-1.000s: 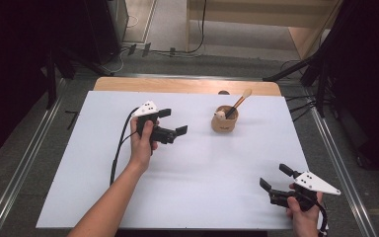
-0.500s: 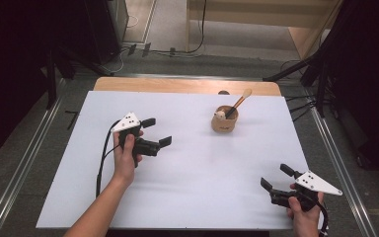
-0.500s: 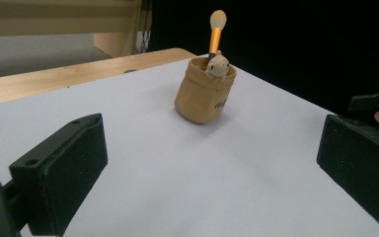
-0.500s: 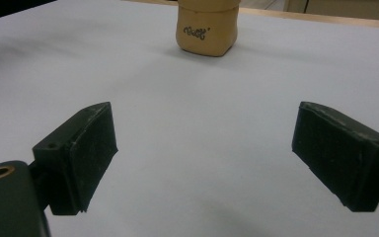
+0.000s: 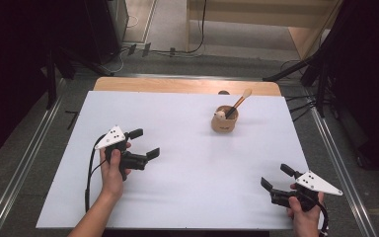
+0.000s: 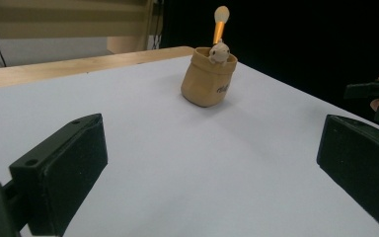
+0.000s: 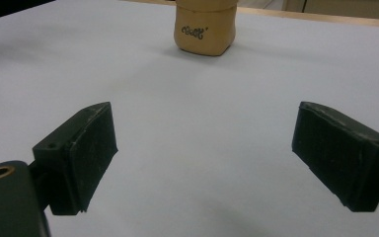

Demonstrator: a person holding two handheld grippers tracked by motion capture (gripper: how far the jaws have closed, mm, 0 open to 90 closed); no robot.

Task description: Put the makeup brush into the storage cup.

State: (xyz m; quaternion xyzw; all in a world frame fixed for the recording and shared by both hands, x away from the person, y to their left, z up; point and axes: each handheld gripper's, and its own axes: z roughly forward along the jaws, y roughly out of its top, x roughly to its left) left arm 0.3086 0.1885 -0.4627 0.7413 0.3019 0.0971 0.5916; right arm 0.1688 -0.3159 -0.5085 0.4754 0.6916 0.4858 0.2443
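The left gripper (image 5: 144,143) is held over the near-left part of the white table (image 5: 187,197), its jaws spread wide with nothing between them; in the left gripper view only bare white surface lies between the two black jaws. The right gripper (image 5: 275,177) sits at the near-right corner, close to the table's front edge and not far from its right edge, jaws likewise gaping and empty; the right gripper view shows blank table between them.

Out beyond both, the tan cup (image 5: 224,120) stands upright on the far-right part of the table, near the wooden strip (image 5: 187,85) along the far edge; a small pale figure (image 6: 219,52) perches at its rim and a wooden spoon (image 5: 240,100) leans out of it toward the far right. The cup is well apart from either gripper; the wide stretch of table between them is open, as is the whole left half around the left gripper.

Against the picture a second ago, the left gripper has drawn back toward the person and to the left, away from the cup; the right gripper and the cup lie as they did.
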